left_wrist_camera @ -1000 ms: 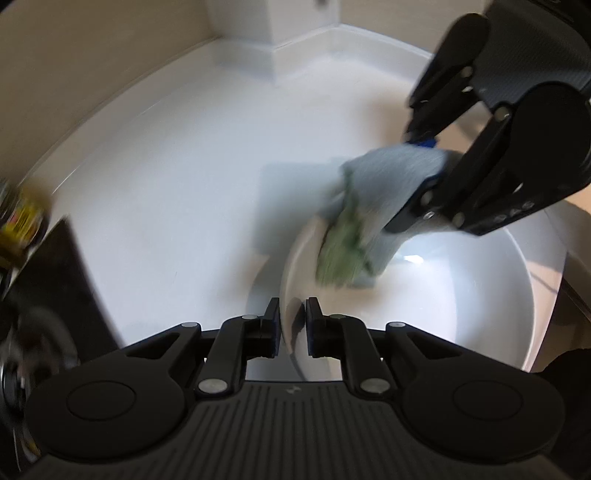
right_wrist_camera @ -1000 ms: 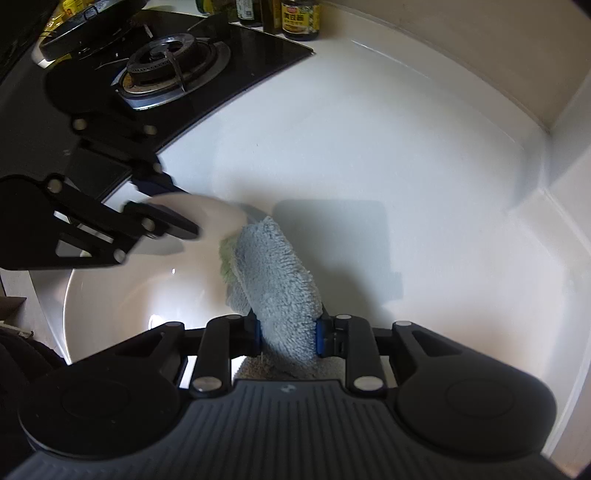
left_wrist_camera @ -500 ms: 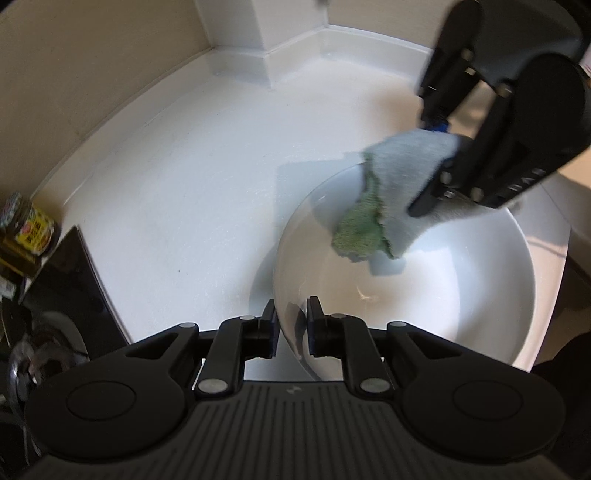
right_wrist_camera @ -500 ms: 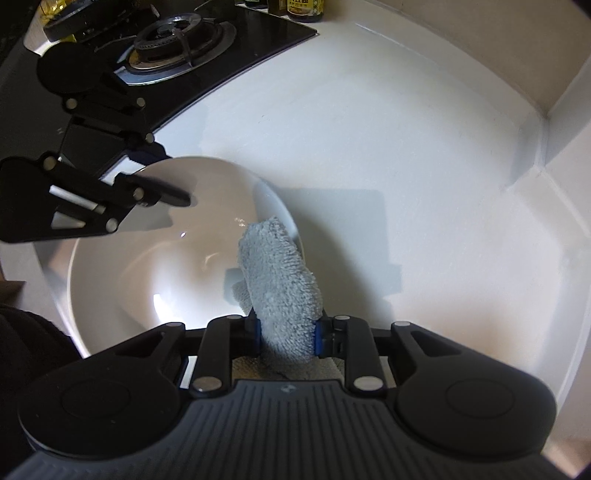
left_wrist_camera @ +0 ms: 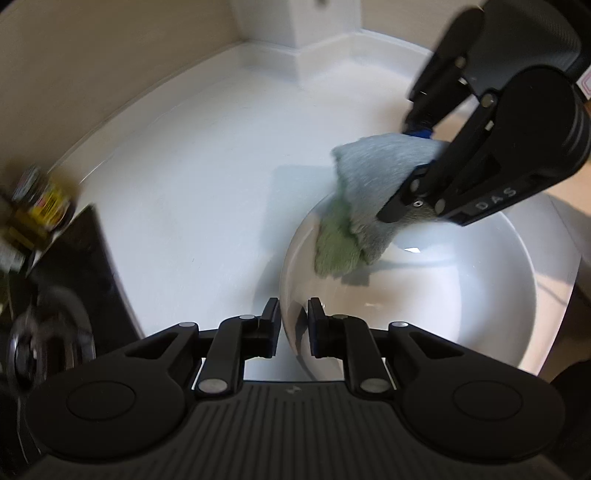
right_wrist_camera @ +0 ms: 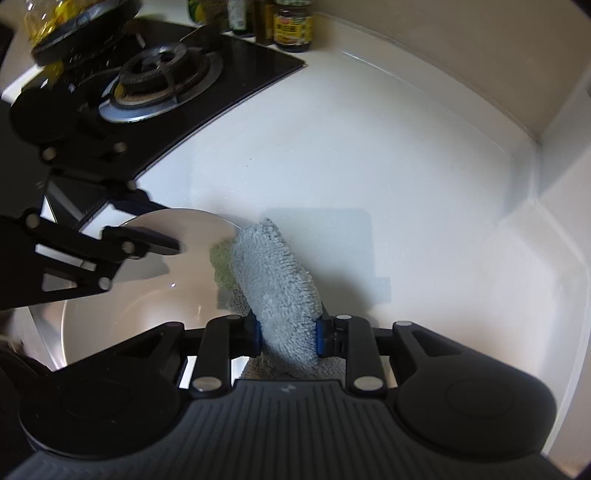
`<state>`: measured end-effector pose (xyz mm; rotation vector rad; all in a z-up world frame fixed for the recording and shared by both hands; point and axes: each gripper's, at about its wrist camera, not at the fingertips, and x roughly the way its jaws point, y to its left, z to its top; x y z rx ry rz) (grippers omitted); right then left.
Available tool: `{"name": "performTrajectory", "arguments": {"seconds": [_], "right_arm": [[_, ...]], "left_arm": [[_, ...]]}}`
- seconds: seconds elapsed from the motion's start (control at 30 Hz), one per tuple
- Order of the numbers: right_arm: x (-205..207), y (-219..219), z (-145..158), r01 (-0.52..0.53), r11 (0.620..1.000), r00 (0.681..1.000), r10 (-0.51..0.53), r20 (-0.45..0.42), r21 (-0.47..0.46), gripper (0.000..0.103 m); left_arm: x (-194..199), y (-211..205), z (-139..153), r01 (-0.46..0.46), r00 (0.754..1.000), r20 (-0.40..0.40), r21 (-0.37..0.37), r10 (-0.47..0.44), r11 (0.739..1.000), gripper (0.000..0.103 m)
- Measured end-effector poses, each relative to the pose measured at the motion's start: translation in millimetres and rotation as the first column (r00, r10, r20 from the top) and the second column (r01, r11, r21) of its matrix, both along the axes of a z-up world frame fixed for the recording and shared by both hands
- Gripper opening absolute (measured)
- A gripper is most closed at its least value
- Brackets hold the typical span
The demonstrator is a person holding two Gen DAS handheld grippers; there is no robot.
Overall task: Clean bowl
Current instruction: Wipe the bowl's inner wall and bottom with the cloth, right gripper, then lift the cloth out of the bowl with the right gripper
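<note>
Nearest the left wrist camera, the left gripper (left_wrist_camera: 291, 326) pinches the near rim of the white bowl (left_wrist_camera: 480, 295), one finger outside the wall and one inside, holding it over the white countertop (left_wrist_camera: 184, 192). The bowl looks glazed and stiff, likely smooth and slippery under the pads and breakable if dropped, so the rim, where the wall is thin enough to fit between the fingers, seems the sensible place to grip. Just beyond, the right gripper (right_wrist_camera: 288, 334) is clamped on a soft grey-and-green cloth (right_wrist_camera: 273, 273), whose free end drapes against the bowl's far inner wall near the rim; being limp, it should fold to the curve and needs pressing to scrub. Farther off sit the black gas hob (right_wrist_camera: 162, 81) and, behind it, a row of sauce bottles (right_wrist_camera: 293, 26) along the wall.
</note>
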<state>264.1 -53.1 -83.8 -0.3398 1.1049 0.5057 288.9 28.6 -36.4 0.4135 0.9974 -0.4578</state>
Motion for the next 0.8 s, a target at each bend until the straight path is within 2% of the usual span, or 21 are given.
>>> {"name": "performTrajectory", "arguments": {"seconds": [0.1, 0.23, 0.37, 0.43, 0.5, 0.57, 0.67, 0.73, 0.8], "right_arm": [[-7.9, -5.4, -2.2, -0.023, 1.000, 0.999, 0.023, -0.025, -0.015, 0.021], [-5.7, -15.7, 0.8, -0.037, 0.999, 0.997, 0.037, -0.062, -0.003, 0.020], [4.7, -0.5, 0.5, -0.046, 0.998, 0.999, 0.046, -0.007, -0.050, 0.022], [5.2, 10.1, 4.1, -0.066, 0.996, 0.997, 0.068, 0.032, -0.060, 0.022], [3.5, 9.3, 15.1, -0.062, 0.998, 0.996, 0.062, 0.058, -0.002, 0.021], [-0.2, -0.1, 30.2, -0.027, 0.997, 0.996, 0.020, 0.089, 0.074, 0.021], [-12.6, -28.4, 54.0, 0.086, 0.977, 0.981, -0.117, 0.154, 0.196, 0.021], [-24.6, -49.3, 56.9, 0.185, 0.951, 0.958, -0.231, 0.171, 0.249, 0.021], [-34.0, -65.0, 51.6, 0.250, 0.933, 0.939, -0.299, 0.170, 0.260, 0.021]], "left_arm": [[-1.2, 6.4, 4.0, 0.041, 0.999, -0.009, -0.014, -0.041, 0.999, 0.014], [3.8, -2.7, 3.4, 0.132, 0.991, 0.001, 0.011, -0.132, 0.991, 0.014], [-3.6, -9.4, 6.9, 0.191, 0.982, 0.000, 0.041, -0.191, 0.981, 0.016], [-4.2, -7.6, 7.4, 0.166, 0.986, -0.005, 0.033, -0.166, 0.986, 0.016], [-7.8, -3.7, 6.4, 0.130, 0.991, -0.003, 0.007, -0.130, 0.991, 0.015], [-12.9, -1.3, 7.0, 0.102, 0.995, 0.003, -0.005, -0.102, 0.995, 0.015], [-21.9, 2.2, 8.2, 0.063, 0.998, 0.009, -0.024, -0.063, 0.998, 0.014], [-26.3, 4.5, 8.6, 0.056, 0.998, 0.013, -0.035, -0.055, 0.998, 0.014], [-23.2, 5.6, 7.5, 0.054, 0.998, 0.015, -0.042, -0.053, 0.998, 0.014]]}}
